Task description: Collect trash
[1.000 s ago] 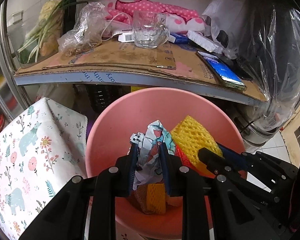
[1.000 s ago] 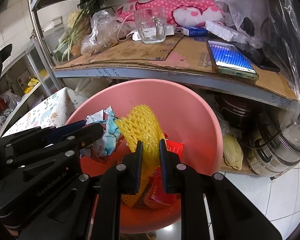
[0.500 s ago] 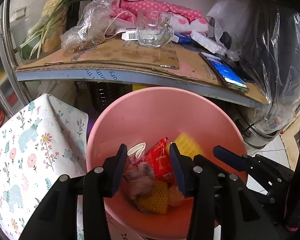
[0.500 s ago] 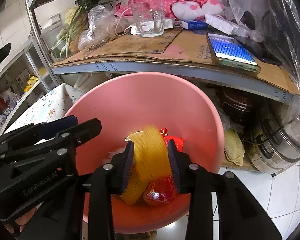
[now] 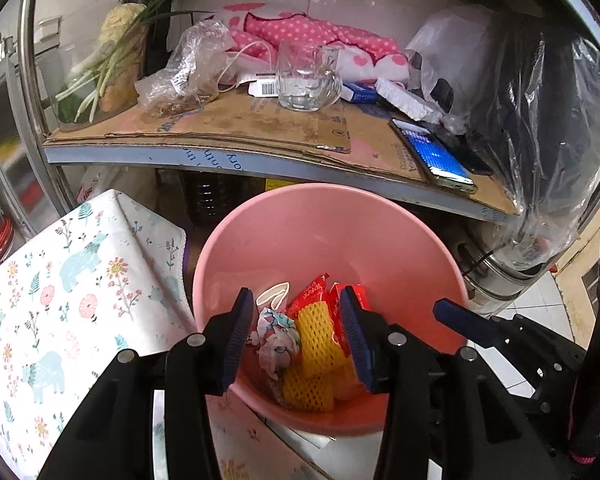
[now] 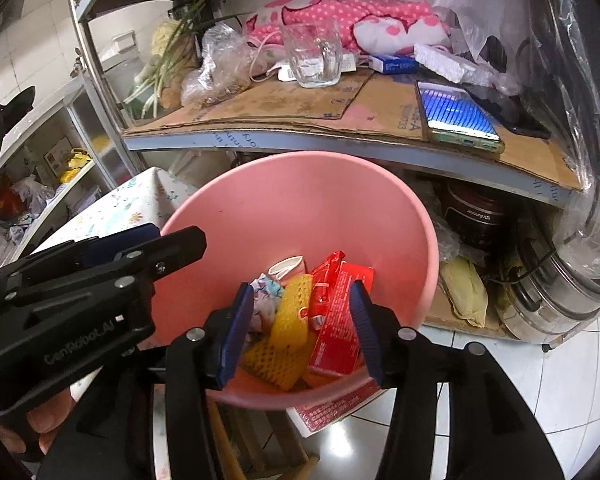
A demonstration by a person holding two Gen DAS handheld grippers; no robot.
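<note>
A pink plastic basin (image 5: 328, 224) (image 6: 300, 192) sits below a shelf and holds trash. In it lie a crumpled printed wrapper (image 5: 276, 340) (image 6: 265, 296), yellow foam fruit netting (image 5: 314, 340) (image 6: 290, 312) and red snack packets (image 5: 314, 292) (image 6: 340, 312). My left gripper (image 5: 296, 320) hangs open and empty above the basin, jaws wide apart. My right gripper (image 6: 300, 312) is open and empty above the basin too, and shows at the right of the left wrist view (image 5: 460, 320). The left gripper shows at the left of the right wrist view (image 6: 140, 252).
A cardboard-covered shelf (image 5: 236, 128) above the basin carries a glass mug (image 5: 306, 80), a lit phone (image 5: 434, 156), a plastic bag, scallions and a pink dotted cloth. A floral tablecloth (image 5: 60, 288) lies left. A steel cooker (image 6: 556, 300) stands on the tiled floor, right.
Both grippers opened. The left one let go of the crumpled wrapper and the right one let go of the yellow netting; both pieces dropped into the basin.
</note>
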